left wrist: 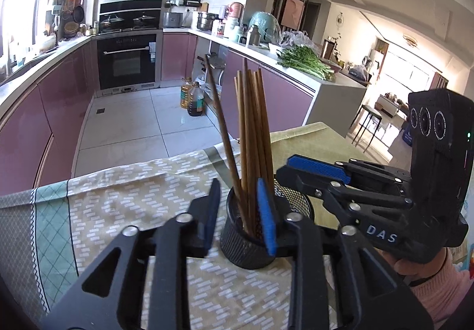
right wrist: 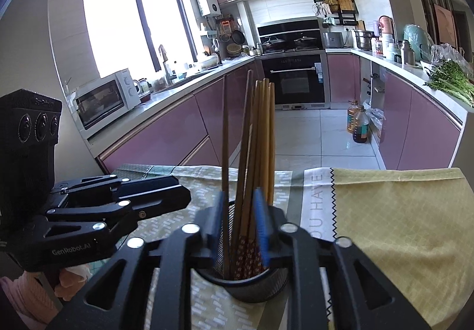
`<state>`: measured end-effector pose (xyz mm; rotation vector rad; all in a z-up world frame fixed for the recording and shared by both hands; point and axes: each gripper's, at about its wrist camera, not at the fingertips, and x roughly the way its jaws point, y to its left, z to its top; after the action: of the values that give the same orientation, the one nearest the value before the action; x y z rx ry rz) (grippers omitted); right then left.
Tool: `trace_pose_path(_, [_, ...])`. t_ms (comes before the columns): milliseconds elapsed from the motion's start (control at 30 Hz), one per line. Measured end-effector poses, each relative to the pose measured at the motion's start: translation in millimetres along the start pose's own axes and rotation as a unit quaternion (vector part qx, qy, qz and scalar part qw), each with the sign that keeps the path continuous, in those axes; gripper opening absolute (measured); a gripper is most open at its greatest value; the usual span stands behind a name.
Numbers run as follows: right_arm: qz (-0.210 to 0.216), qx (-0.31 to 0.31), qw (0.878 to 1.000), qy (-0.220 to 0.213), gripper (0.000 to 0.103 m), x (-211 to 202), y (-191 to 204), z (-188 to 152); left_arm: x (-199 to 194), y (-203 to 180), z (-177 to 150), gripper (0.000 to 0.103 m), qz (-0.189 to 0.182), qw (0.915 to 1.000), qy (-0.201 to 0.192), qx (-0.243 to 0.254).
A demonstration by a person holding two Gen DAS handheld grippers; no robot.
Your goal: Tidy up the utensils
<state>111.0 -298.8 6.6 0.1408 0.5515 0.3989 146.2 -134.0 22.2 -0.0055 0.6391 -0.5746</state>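
Observation:
A black mesh cup (left wrist: 248,247) stands on the cloth-covered table (left wrist: 124,199) and holds several wooden chopsticks (left wrist: 251,128), upright and fanned. My left gripper (left wrist: 241,214) is open, its blue pads (left wrist: 266,220) on either side of the cup's near left rim, gripping nothing. My right gripper (right wrist: 241,226) is partly open around the chopstick bundle (right wrist: 260,134) just above the cup (right wrist: 246,285); the pads (right wrist: 260,226) flank the sticks without clearly clamping them. Each gripper shows in the other's view, the right one (left wrist: 314,173) and the left one (right wrist: 154,194).
The table edge lies just beyond the cup, with tiled kitchen floor (left wrist: 133,122) past it. Pink cabinets and counters run along both sides. Two oil bottles (left wrist: 191,97) stand on the floor. A yellow cloth (right wrist: 400,226) covers the table to the right.

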Motion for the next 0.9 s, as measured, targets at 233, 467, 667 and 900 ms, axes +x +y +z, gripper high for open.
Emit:
trace_pose_path(233, [-0.023,-0.024,0.999,-0.040,0.069,-24.4,19.7,-20.0,-40.7,10.1,-30.1,0.082,0.055,0.9968,-0.057,-0.011])
trace_pose_path(467, [-0.055,-0.045,0.995,-0.074,0.090,-36.2,34.2,-39.1,-75.9,21.3,-53.3,0.097,0.128,0.9864,-0.100,-0.025])
trace_pose_path(667, [-0.082,-0.063,0.989,-0.105,0.096,-45.4,45.0,-51.4,-97.4,21.2,-73.2,0.097,0.178,0.9756,-0.126,-0.025])
trace_pose_path(900, [-0.091,-0.064,0.985,-0.134,0.096,-55.1,55.9,-61.5,-124.5,15.2,-88.3,0.097,0.205,0.9637,-0.168,-0.030])
